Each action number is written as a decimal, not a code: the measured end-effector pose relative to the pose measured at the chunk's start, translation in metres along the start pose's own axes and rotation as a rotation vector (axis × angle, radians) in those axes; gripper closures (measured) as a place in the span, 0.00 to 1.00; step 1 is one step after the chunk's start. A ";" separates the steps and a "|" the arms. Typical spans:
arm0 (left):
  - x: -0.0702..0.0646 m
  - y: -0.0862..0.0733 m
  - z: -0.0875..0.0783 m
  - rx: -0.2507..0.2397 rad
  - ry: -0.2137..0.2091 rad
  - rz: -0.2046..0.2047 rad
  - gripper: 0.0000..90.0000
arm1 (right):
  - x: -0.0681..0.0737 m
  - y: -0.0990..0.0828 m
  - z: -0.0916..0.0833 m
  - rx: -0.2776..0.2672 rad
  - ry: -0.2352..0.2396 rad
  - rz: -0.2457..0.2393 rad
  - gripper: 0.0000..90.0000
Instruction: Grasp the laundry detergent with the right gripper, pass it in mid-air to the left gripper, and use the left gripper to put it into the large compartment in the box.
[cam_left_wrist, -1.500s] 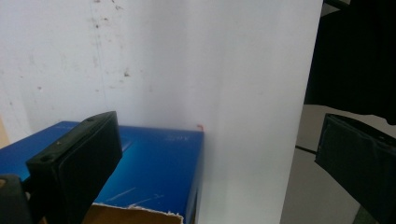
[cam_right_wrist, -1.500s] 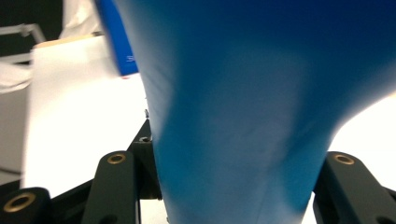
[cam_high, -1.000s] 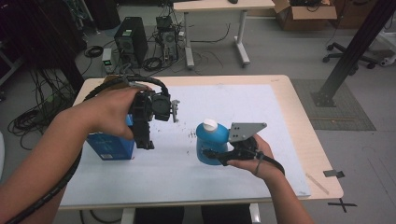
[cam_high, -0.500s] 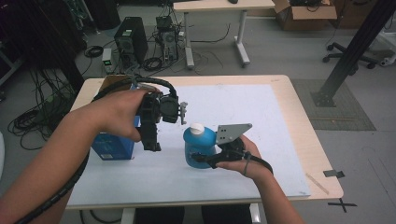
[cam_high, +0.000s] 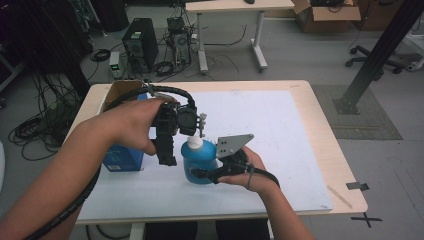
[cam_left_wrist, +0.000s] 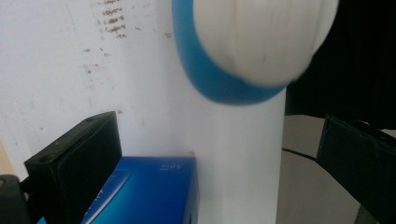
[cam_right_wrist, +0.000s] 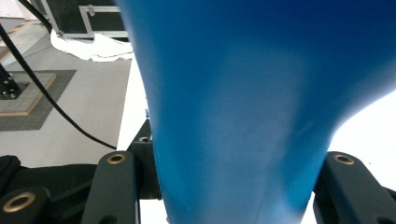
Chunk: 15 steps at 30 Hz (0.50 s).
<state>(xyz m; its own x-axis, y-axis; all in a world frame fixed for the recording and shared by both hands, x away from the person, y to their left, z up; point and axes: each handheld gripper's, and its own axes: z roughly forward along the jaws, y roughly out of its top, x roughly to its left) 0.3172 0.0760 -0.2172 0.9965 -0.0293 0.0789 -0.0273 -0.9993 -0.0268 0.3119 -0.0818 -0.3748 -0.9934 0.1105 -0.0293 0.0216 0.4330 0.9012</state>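
A blue bottle (cam_high: 199, 165) with a white cap (cam_high: 195, 142) stands upright on the white mat (cam_high: 270, 125). My right gripper (cam_high: 202, 173) is shut on its lower body; in the right gripper view the bottle (cam_right_wrist: 233, 116) sits between the two jaws. My left gripper (cam_high: 172, 152) hangs pointing down, just left of the cap, and it is open with nothing held. In the left gripper view the cap (cam_left_wrist: 261, 37) and the bottle's shoulder (cam_left_wrist: 210, 79) lie ahead between the wide-apart jaws.
A blue box (cam_high: 122, 157) stands on the mat under my left forearm, and the blue box (cam_left_wrist: 149, 191) lies below the left gripper. An open cardboard box (cam_high: 120, 90) sits at the table's back left corner. Computers, cables and another table stand beyond the wooden table edge (cam_high: 300, 85).
My right gripper has carried the bottle leftward across the mat, up beside the left gripper. The left gripper has stayed nearly in place.
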 end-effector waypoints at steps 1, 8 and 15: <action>0.000 0.001 0.001 0.000 -0.002 0.000 0.00 | 0.000 0.001 0.001 0.000 0.003 0.001 0.51; -0.001 0.004 0.003 -0.005 -0.007 0.006 0.00 | -0.001 0.003 0.009 -0.006 0.010 0.001 0.51; -0.001 0.006 0.007 -0.003 -0.009 0.015 0.00 | -0.001 0.005 0.018 -0.006 0.020 0.004 0.51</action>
<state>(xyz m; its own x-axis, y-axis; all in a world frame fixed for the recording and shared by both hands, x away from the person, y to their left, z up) 0.3167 0.0698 -0.2242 0.9966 -0.0442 0.0690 -0.0426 -0.9988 -0.0251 0.3154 -0.0640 -0.3780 -0.9954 0.0942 -0.0165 0.0255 0.4272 0.9038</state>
